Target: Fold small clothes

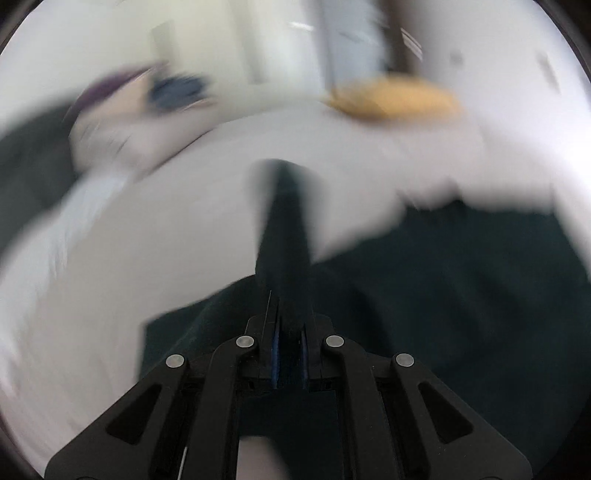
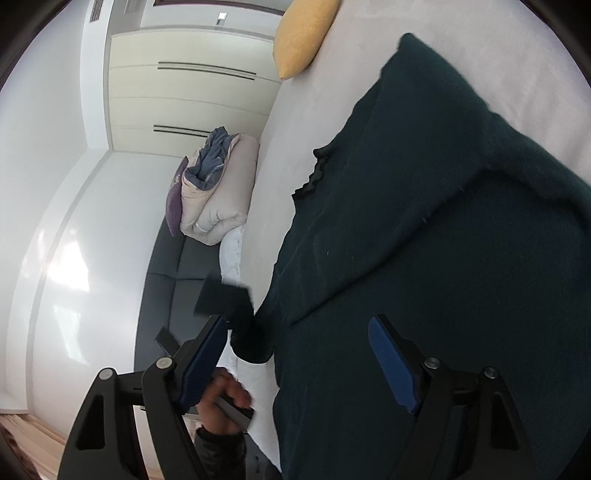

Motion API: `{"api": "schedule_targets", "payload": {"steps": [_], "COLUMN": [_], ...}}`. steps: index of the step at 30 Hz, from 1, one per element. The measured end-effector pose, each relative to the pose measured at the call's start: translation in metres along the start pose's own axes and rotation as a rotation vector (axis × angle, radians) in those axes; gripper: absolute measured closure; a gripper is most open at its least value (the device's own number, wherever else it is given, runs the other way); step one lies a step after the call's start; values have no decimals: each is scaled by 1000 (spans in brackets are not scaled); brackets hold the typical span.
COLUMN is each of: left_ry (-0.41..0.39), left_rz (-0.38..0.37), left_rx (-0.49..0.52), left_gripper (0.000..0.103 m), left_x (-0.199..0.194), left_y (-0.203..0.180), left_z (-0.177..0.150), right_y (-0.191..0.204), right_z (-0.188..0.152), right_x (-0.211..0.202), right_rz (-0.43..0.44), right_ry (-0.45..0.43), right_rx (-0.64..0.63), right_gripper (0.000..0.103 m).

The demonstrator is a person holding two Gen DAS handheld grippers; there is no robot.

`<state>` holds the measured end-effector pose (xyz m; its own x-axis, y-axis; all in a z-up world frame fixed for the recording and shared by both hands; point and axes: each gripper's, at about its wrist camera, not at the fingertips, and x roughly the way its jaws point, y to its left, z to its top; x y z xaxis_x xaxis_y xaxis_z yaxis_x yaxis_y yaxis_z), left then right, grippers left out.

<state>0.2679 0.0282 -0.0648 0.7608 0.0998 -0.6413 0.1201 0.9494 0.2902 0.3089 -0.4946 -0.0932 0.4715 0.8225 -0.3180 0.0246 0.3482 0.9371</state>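
- The left gripper (image 1: 290, 221) has its jaws drawn together on a fold of the dark green knitted garment (image 1: 461, 288); the pinched cloth stands up between the black fingers (image 1: 271, 236) in a narrow ridge. This view is heavily blurred.
- The right gripper (image 2: 297, 343) has its jaws wide apart, blue pads (image 2: 391, 365) facing each other, nothing pressed between them; they hang over the near part of the same garment (image 2: 424, 240).
- In the right wrist view, far left: a white glossy wall (image 2: 74, 240), then a cream wardrobe with dark slot handles (image 2: 192, 99).
- Next, a folded cream quilt with a blue-grey cloth on top (image 2: 218, 184), beside a purple cushion (image 2: 173, 203), on a dark grey seat (image 2: 166, 266).
- A hand (image 2: 221, 402) grips a handle below the left pad.
- The garment lies spread over the pale bed sheet (image 2: 295, 129), touching it, one edge frilled.
- A yellow pillow (image 2: 303, 33) rests at the bed's far end, well apart from the garment.
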Motion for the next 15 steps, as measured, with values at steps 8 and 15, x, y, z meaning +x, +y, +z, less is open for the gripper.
{"api": "schedule_targets", "payload": {"steps": [8, 15], "left_ry": [-45, -105], "left_rz": [80, 55], "left_rx": [135, 63], "left_gripper": [96, 96], "left_x": [2, -18], "left_y": [-63, -42], "left_z": [-31, -39], "right_y": [22, 50], "right_z": [35, 36], "right_x": [74, 185], "right_rz": [-32, 6], "right_ry": [122, 316], "right_rx": [-34, 1], "right_gripper": [21, 27]}}
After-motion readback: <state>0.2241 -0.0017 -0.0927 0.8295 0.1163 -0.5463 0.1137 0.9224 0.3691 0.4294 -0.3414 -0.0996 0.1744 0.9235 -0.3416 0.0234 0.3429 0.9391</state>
